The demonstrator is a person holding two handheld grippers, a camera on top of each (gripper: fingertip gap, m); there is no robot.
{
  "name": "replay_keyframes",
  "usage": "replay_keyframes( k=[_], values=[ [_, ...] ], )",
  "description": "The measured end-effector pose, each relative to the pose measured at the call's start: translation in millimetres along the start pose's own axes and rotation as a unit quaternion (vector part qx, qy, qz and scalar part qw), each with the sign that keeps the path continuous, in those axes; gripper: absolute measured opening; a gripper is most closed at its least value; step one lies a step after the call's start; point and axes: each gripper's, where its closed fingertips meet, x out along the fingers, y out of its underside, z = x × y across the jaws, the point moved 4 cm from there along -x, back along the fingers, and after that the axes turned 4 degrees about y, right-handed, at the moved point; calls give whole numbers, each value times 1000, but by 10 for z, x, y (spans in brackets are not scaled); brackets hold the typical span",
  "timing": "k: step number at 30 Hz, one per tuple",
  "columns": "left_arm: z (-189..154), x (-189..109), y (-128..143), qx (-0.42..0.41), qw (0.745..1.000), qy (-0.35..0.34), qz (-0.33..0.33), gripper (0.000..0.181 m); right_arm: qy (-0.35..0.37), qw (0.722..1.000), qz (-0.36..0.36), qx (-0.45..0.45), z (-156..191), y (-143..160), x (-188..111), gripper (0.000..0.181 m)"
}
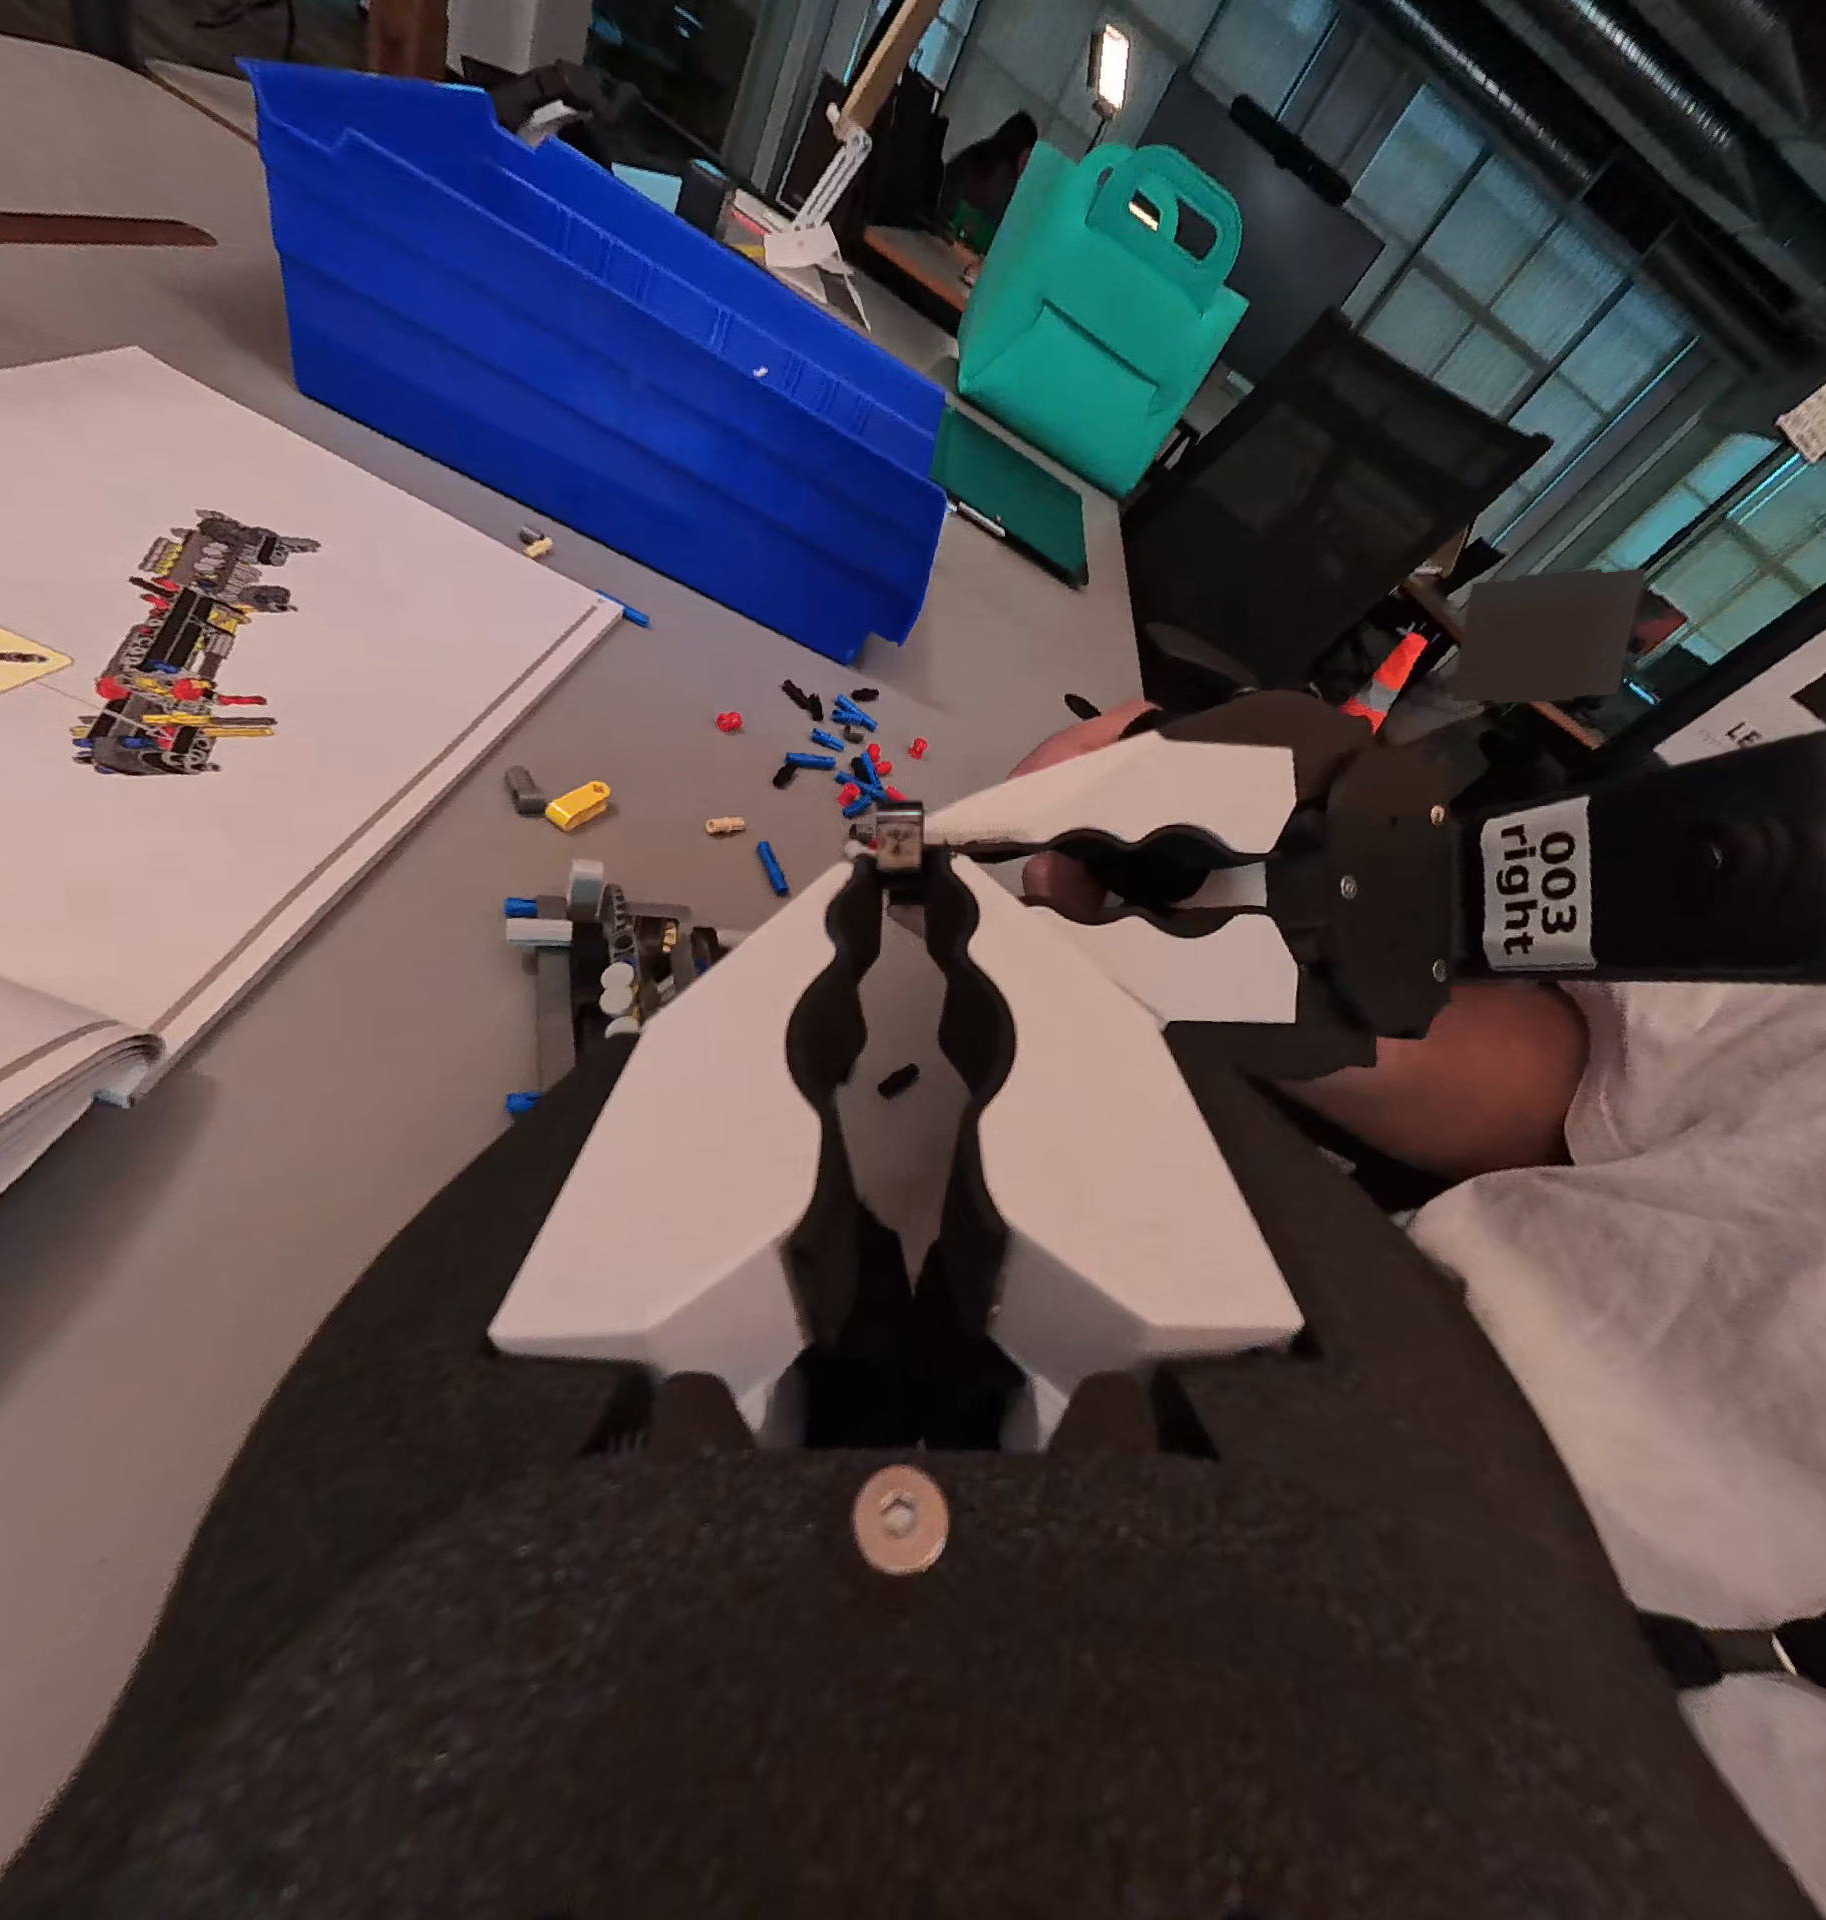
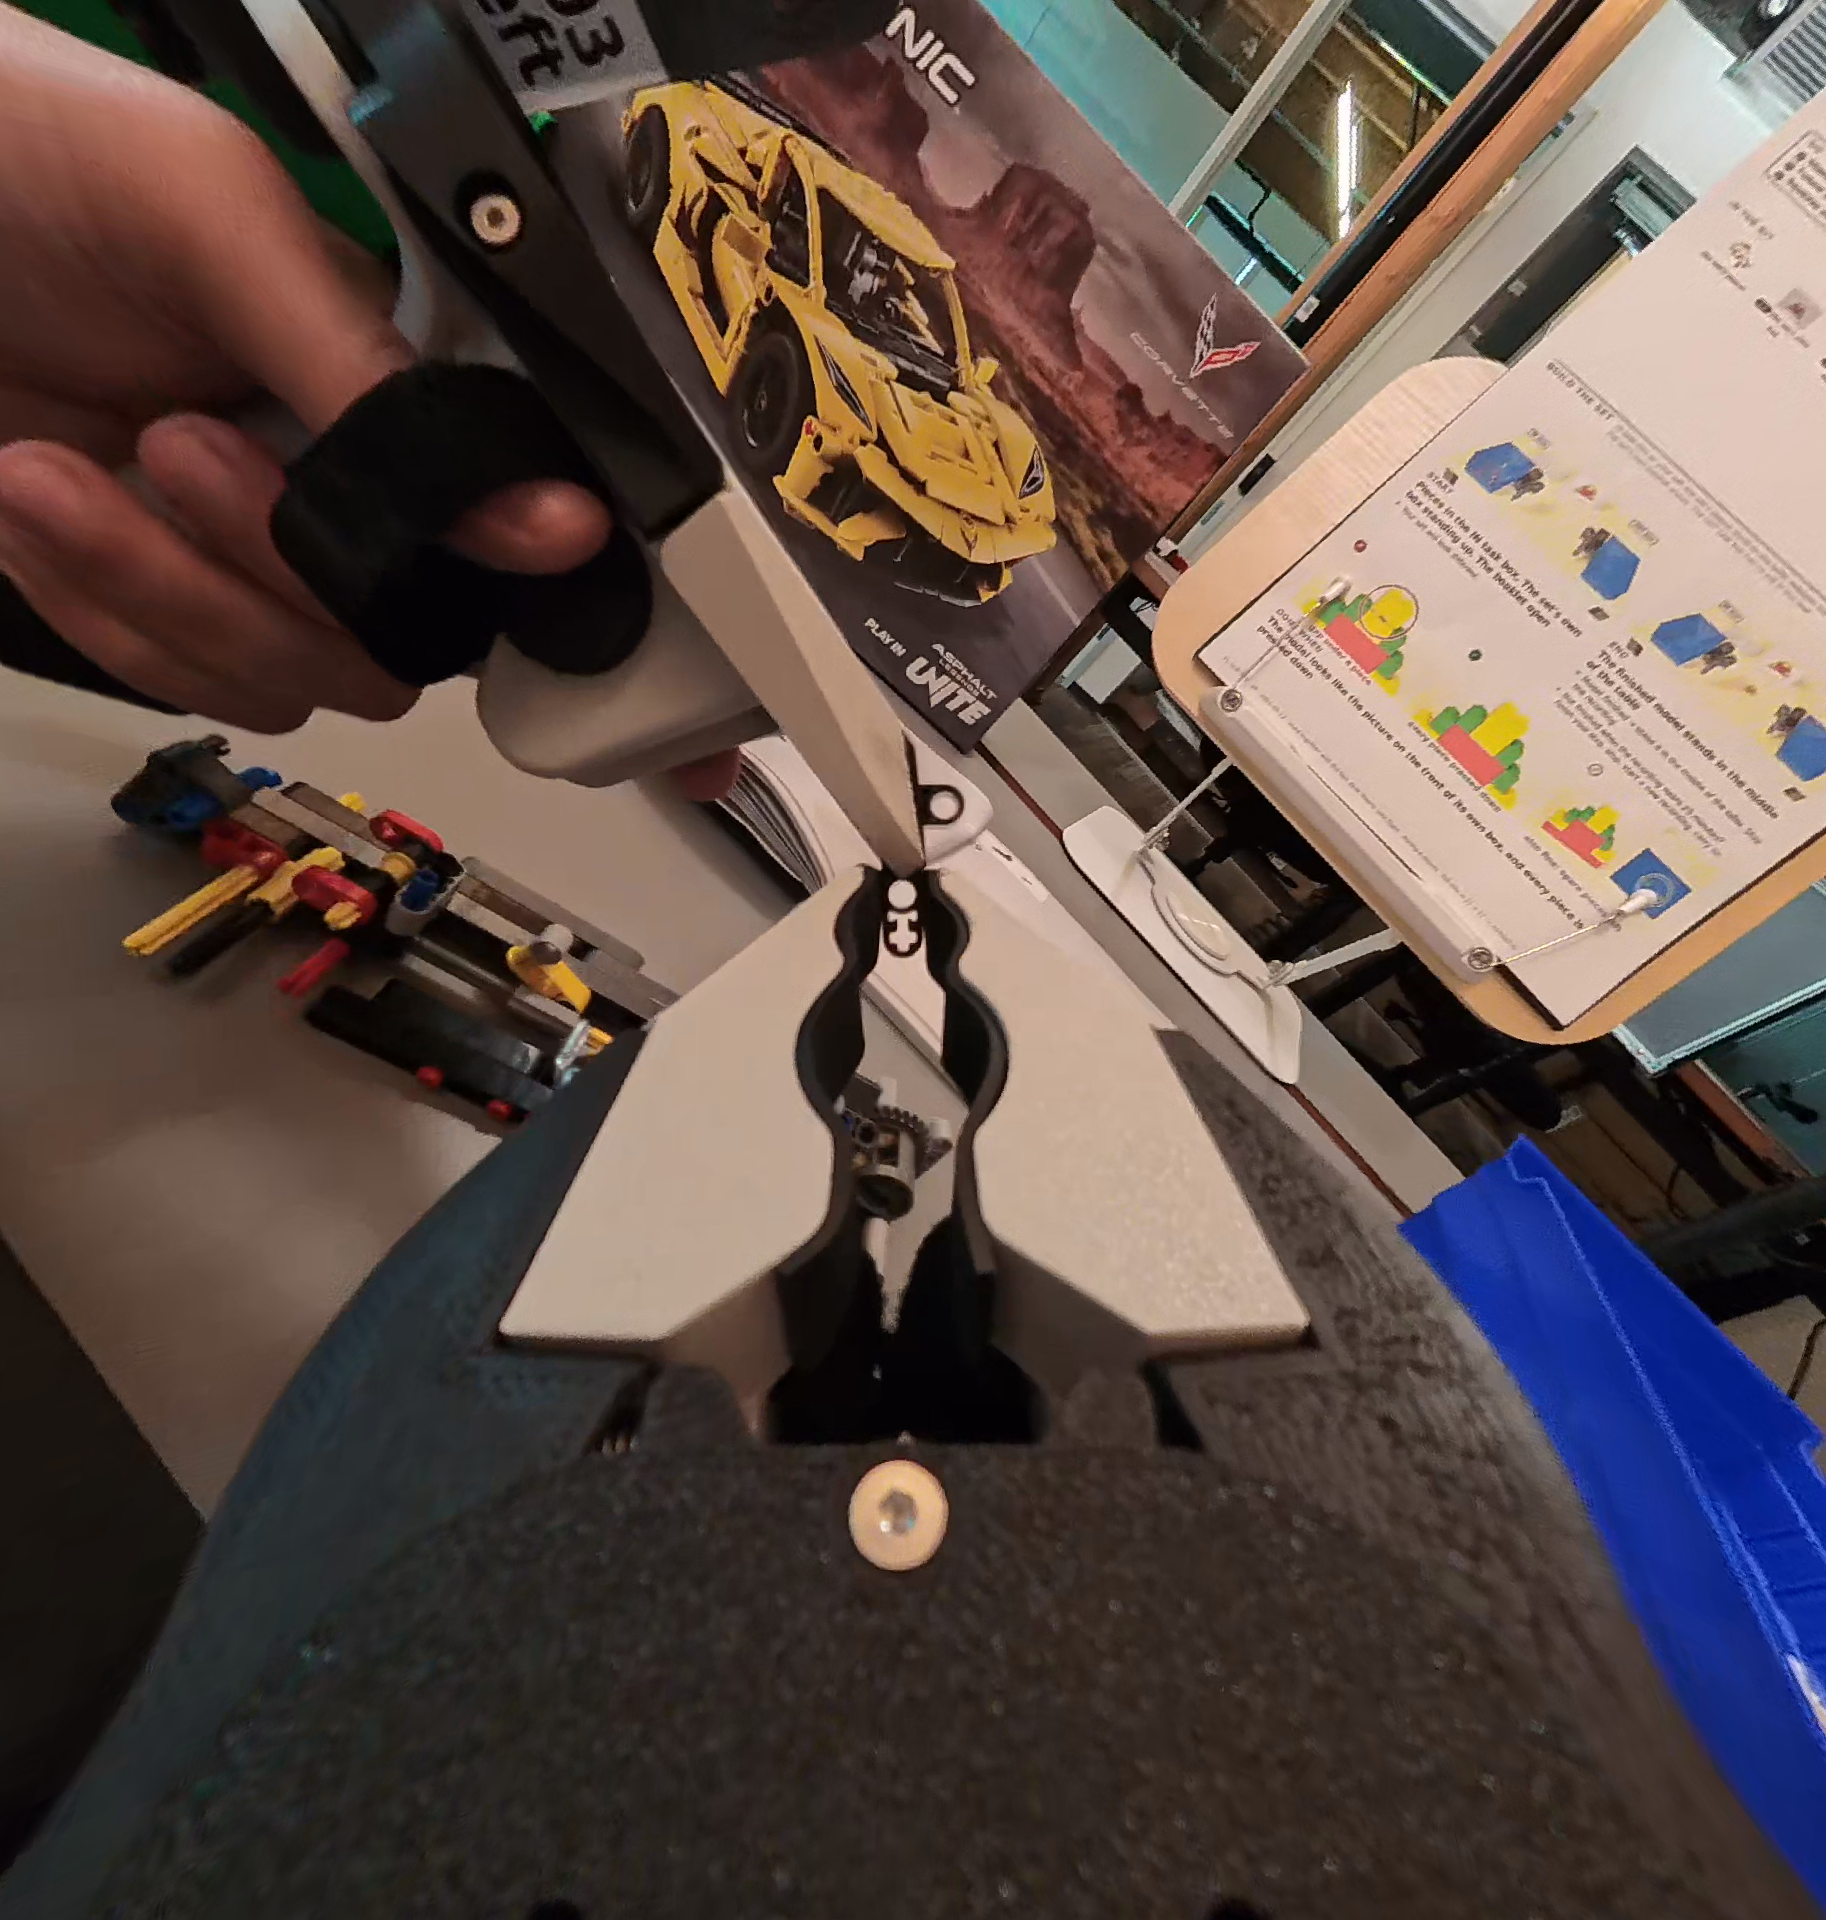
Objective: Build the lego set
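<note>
Left hand-held gripper (image 1: pixel 893 868): nearest the lens in the left wrist view, white fingers drawn together at the tips, pinching a small black lego piece (image 1: pixel 898 836).
Right hand-held gripper (image 2: pixel 901 883): fingers likewise closed at the tips on a small black-and-white lego piece (image 2: pixel 902 925); whether this is the same piece the left one grips cannot be told.
Meeting point: the two hand-held grippers come tip to tip, the right one reaching in from the right of the left one's fingers.
Hand (image 2: pixel 192 416): wrapped round the left hand-held gripper's grip, black straps over two fingers.
Loose pins (image 1: pixel 836 748): blue, black and red, scattered on the table (image 1: pixel 296 1195) just beyond the left hand-held gripper's tips.
Yellow connector (image 1: pixel 578 805): on the table, left of those tips, beside a grey one.
Partly built model (image 1: pixel 608 961): just left of the left hand-held gripper's fingers, partly hidden by them.
Second assembly (image 2: pixel 369 914): left of the right hand-held gripper, on the table, with yellow and red parts.
Instruction booklet (image 1: pixel 265 675): open, far left.
Blue bin (image 1: pixel 597 353): beyond the booklet, lying on its side.
Lego box (image 2: pixel 940 343): standing behind the tips in the right wrist view.
Instruction sheet on a stand (image 2: pixel 1574 623): to the right of the box.
</note>
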Motion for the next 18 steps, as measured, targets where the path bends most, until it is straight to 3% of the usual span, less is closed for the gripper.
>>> replay_keyframes(
  k=[5, 7, 9, 14, 18],
  values=[
    [-63, -72, -86, -22, 998, 45, -34, 7, -34, 994, -35, 97, -48, -33, -70, 14],
    [-94, -99, -132, -50, 995, 74, -54, 6, -69, 987, -36, 142, -81, -7, -84, 27],
    [-89, -95, -123, -87, 990, 98, -58, 7, -58, 990, -29, 126, -99, 23, -73, 28],
    [-78, -37, -36, -128, 984, 120, -38, 7, -30, 997, -46, 59, -55, -12, -112, 7],
    [-71, -37, 41, -137, 983, 122, -2, 6, -67, 995, -46, 49, 10, 29, -129, 7]
  ],
)
